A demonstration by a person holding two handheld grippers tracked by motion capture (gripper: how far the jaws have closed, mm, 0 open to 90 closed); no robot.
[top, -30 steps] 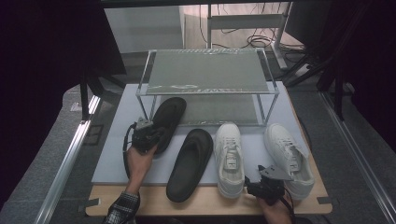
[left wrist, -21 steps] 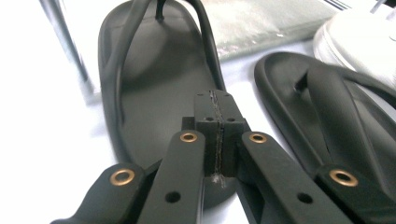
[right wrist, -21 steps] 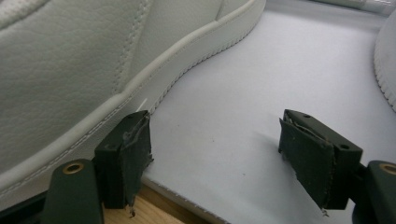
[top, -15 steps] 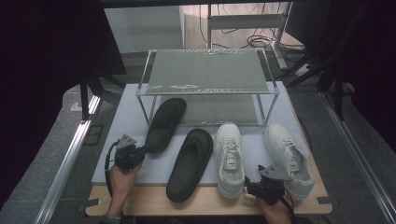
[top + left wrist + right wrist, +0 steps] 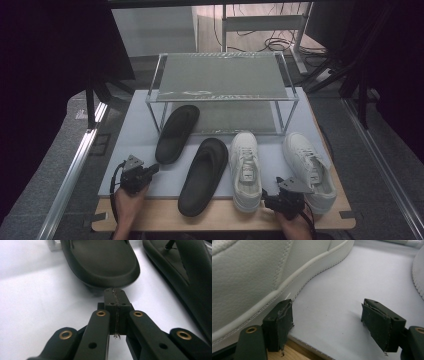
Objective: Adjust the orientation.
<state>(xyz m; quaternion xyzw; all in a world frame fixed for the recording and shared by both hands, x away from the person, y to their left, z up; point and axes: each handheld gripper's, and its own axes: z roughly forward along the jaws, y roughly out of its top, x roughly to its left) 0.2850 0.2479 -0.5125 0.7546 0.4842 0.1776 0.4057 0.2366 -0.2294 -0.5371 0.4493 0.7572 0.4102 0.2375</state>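
Observation:
Two black slippers lie on the light grey mat (image 5: 135, 130). One slipper (image 5: 176, 132) has its toe under the rack, and the other slipper (image 5: 205, 172) is nearer the front. My left gripper (image 5: 154, 168) rests low on the mat, shut and empty, just short of the first slipper's heel (image 5: 100, 262); its tip (image 5: 115, 293) is pressed together. Right of the slippers stand two white sneakers, one (image 5: 245, 167) beside the other (image 5: 307, 167). Between their heels, my right gripper (image 5: 272, 197) stands open over the mat's front edge. Its left pad (image 5: 284, 322) is close by the sole of the left sneaker (image 5: 249, 277), gripping nothing.
A two-tier metal rack (image 5: 220, 75) with mesh shelves stands at the back of the mat. A wooden board (image 5: 220, 217) shows under the mat's front edge. Dark frames and cables surround the table.
My left gripper has drawn back from the slipper's heel toward the front left and sunk to the mat. The slipper stays where it lay. The right gripper has not moved.

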